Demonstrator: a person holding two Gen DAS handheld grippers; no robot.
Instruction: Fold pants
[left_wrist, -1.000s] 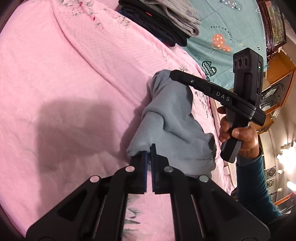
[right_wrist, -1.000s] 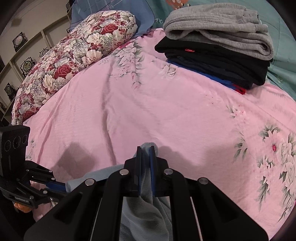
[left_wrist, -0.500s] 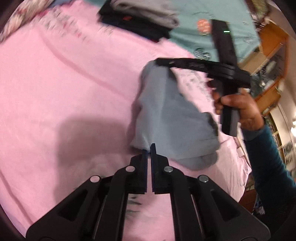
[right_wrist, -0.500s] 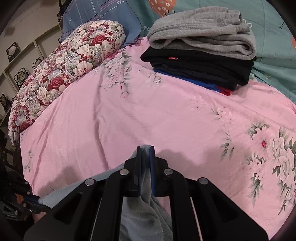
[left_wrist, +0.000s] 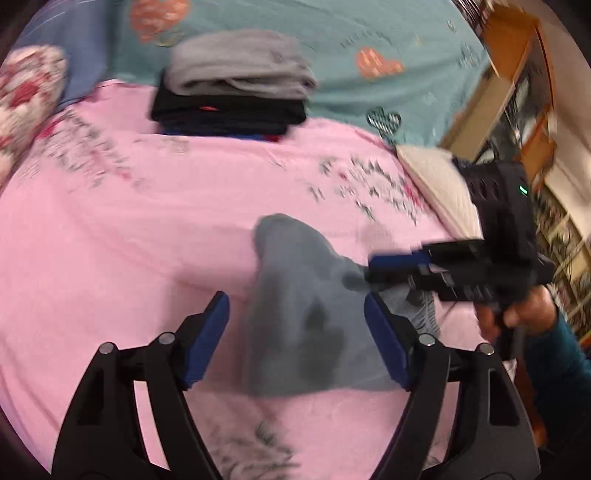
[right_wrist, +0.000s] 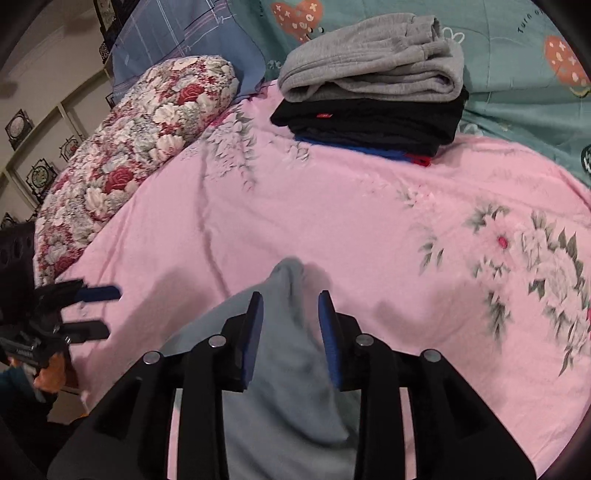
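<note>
Grey-blue pants (left_wrist: 295, 295) lie bunched on the pink floral bedsheet (left_wrist: 129, 240). My left gripper (left_wrist: 295, 306) hovers above them, its jaws opening wide; the cloth shows below the gap, touching neither pad. In the right wrist view the pants (right_wrist: 291, 387) run between the blue pads of my right gripper (right_wrist: 291, 299). Its jaws are opening and no longer pinch the fabric. Each view shows the other gripper: the right gripper (left_wrist: 369, 271) at the pants' right edge, held by a hand (left_wrist: 517, 314), and the left gripper (right_wrist: 107, 310) open at the far left.
A stack of folded clothes (right_wrist: 369, 92), grey on top of black and blue, sits at the far side of the bed. A floral pillow (right_wrist: 140, 140) lies at the left, a teal blanket (left_wrist: 332, 44) behind, a white cushion (left_wrist: 436, 184) and wooden shelves (left_wrist: 517, 92) at the right.
Both grippers were shut on the pants and have let go. The left one has risen and rolled, and its jaws have spread wide. The pants have dropped onto the sheet.
</note>
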